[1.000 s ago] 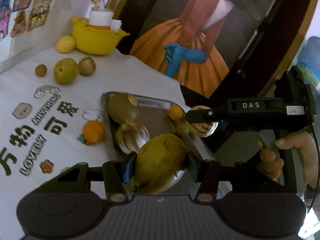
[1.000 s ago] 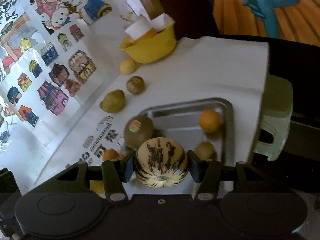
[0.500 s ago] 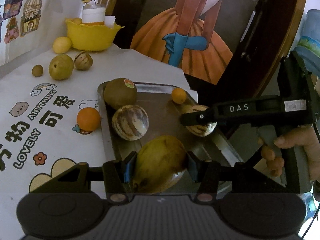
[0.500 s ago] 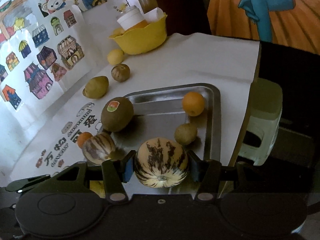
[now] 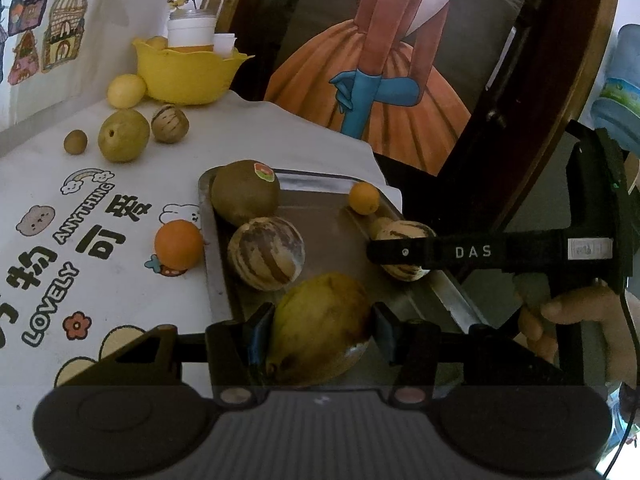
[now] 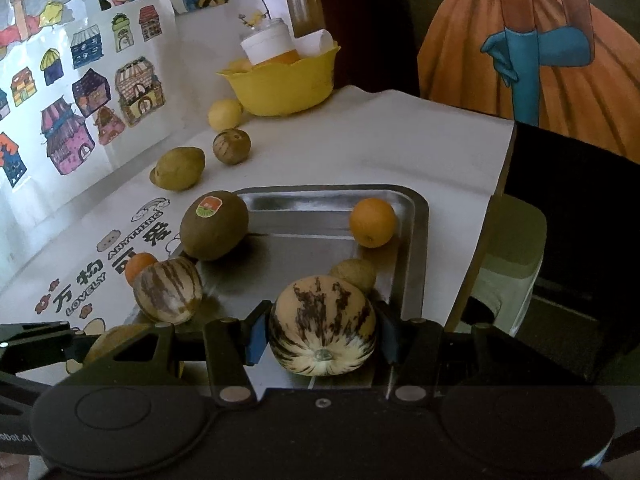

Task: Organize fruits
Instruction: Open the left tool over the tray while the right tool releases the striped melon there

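Over the tray (image 6: 416,240), both claws clamp fruit, left claw (image 5: 322,330) a mango (image 5: 320,328), right claw (image 6: 322,332) a striped melon (image 6: 322,324) that could roll off if released near the rim.

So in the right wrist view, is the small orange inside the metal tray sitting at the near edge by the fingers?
No, the small orange sits at the far right corner of the metal tray, well beyond the striped melon held between the fingers.

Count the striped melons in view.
3: one in the right hand-held gripper, one loose on the tray, one on the cloth near the yellow bowl. The bowl's contents are partly hidden.
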A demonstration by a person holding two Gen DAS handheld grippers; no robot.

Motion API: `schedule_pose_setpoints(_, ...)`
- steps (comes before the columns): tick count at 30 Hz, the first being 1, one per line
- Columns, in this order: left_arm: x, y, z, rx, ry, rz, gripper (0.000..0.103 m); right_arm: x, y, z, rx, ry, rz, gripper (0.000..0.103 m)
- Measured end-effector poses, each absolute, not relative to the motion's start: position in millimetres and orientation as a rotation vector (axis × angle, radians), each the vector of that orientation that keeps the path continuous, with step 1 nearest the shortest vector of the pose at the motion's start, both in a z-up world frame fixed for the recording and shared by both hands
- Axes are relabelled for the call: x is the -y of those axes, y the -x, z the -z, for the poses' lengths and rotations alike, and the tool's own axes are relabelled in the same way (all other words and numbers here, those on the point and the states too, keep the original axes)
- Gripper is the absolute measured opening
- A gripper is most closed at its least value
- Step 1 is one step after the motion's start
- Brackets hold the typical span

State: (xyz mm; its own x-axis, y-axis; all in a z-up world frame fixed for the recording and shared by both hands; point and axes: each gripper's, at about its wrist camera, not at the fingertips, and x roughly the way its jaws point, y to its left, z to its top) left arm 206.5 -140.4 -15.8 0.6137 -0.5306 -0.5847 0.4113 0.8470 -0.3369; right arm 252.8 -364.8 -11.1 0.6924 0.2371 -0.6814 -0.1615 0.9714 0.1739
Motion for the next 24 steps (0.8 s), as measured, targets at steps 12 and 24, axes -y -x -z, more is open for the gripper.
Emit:
schedule_pose_setpoints(12,139,-206,15,-0.730,0.171,0.531,0.060,371,-248,14,-0.758,-0.142,-0.237,0.057)
schedule_pose_setpoints(24,133,-192,5,-0.722,0.157,0.518,0.073,376,-229,1,-0.726,-0.178,-0.232,0.072)
